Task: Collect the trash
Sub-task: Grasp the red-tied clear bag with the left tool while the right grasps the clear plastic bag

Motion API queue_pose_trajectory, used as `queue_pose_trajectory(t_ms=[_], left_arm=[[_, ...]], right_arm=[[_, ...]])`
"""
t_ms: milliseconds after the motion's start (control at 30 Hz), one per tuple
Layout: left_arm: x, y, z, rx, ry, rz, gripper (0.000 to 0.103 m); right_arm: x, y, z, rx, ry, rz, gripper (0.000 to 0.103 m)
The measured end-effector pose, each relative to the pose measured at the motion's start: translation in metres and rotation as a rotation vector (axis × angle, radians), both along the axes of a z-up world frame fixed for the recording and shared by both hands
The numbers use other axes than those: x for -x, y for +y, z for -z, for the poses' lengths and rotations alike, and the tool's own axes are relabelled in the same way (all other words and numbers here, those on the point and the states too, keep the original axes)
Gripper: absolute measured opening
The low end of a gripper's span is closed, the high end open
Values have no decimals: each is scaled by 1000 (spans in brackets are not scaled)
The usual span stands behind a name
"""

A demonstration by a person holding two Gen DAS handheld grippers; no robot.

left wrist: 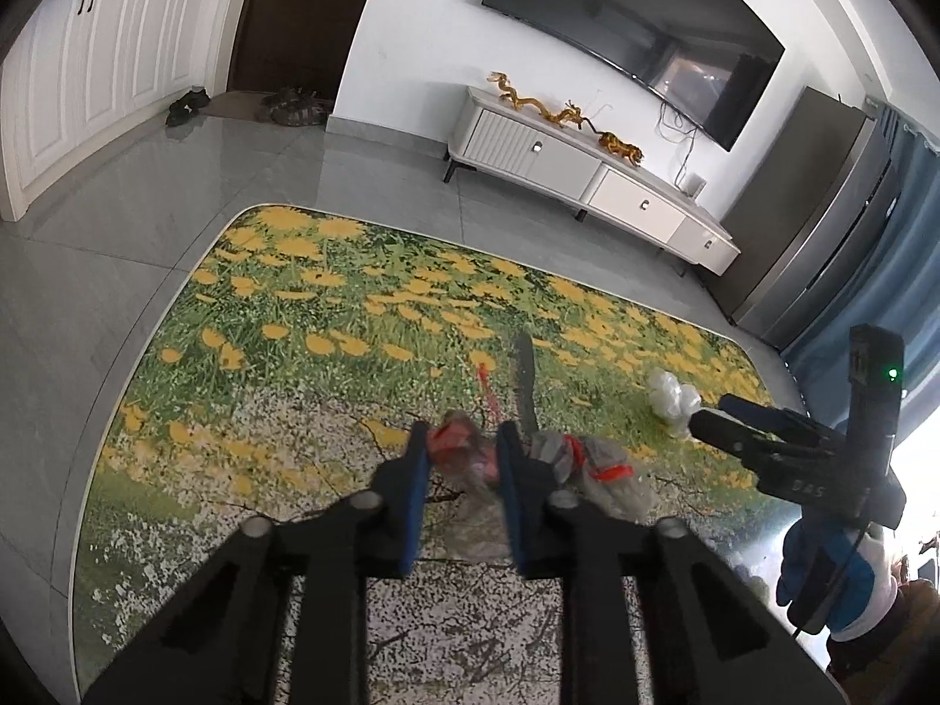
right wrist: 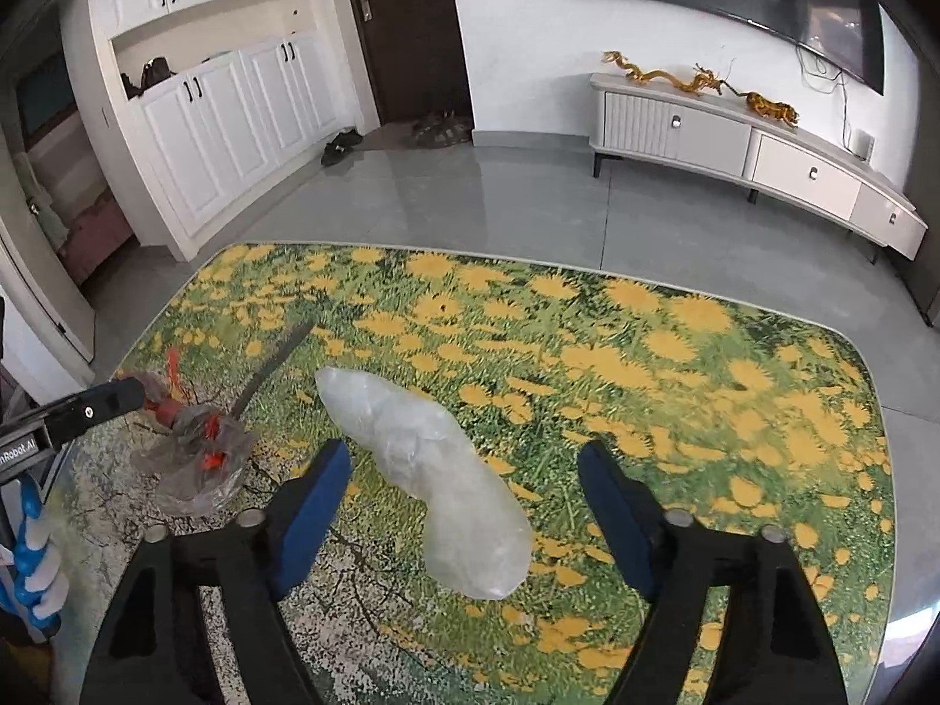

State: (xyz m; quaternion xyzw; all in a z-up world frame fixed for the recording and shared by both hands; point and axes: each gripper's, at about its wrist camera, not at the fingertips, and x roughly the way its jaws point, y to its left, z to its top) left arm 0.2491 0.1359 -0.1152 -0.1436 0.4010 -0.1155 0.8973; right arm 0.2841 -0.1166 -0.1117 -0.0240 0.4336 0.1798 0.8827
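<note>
While you look down at the flowered mat (right wrist: 646,352):
Trash: grey crumpled bag with red ties (left wrist: 464,452); clear crumpled plastic (right wrist: 435,470).
Left gripper (left wrist: 459,458): clamped on bag.
Right gripper (right wrist: 464,505): jaws apart around plastic.
Writing: "nRobot.AI".

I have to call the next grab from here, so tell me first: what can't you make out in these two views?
- Left wrist view: whether the left gripper pinches the grey-and-red plastic bag; its own fingers hide the contact.
- Right wrist view: the clear plastic bag lies between the open jaws of the right gripper; its underside is hidden.
- Both views: the dark strip on the floral mat is blurred, unidentifiable.
</note>
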Motion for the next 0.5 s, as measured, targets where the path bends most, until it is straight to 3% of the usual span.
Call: queue_pose_trajectory(t_ms=[267,500], left_arm=[[8,-10,-4,-26,-10,12,7],[36,-8,-26,-29,-37,-8,6]], right_arm=[[5,-1,8,10,39,-20,28],[46,-7,-19,-24,-3,-25,23]])
